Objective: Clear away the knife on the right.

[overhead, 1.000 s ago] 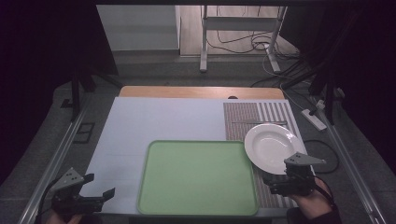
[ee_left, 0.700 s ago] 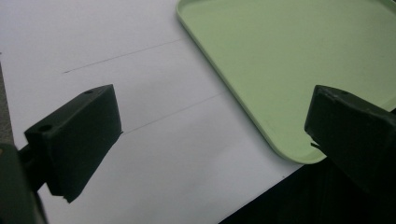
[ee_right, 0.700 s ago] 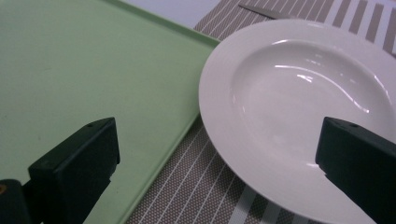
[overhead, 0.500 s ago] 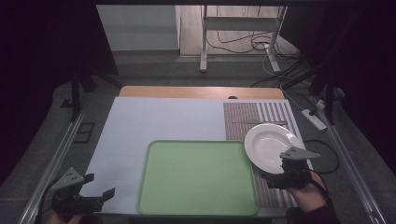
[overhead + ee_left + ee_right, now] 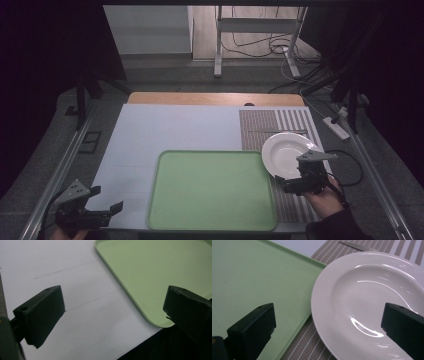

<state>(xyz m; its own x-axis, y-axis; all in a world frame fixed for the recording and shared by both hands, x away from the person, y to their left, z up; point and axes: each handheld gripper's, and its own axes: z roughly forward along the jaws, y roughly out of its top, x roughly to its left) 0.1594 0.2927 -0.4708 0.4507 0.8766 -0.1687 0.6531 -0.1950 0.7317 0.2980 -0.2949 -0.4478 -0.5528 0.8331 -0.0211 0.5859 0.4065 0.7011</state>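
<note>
Left gripper [image 5: 107,206] wide open over the desk's [image 5: 175,130] near left corner, bare white surface beyond, green tray [image 5: 212,187] just right of it, white plate [image 5: 287,152] on the striped mat [image 5: 300,122] at the tray's right rim, right gripper [image 5: 281,184] wide open at the plate's near edge.

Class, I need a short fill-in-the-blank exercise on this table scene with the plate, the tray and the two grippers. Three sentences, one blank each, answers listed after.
1. The white plate lies on the striped ____, beside the tray.
2. The tray is coloured ____.
3. The right gripper has its jaws ____ near the plate's rim, as has the left gripper over the table's near left corner.

Missing words: placemat; green; open
</note>
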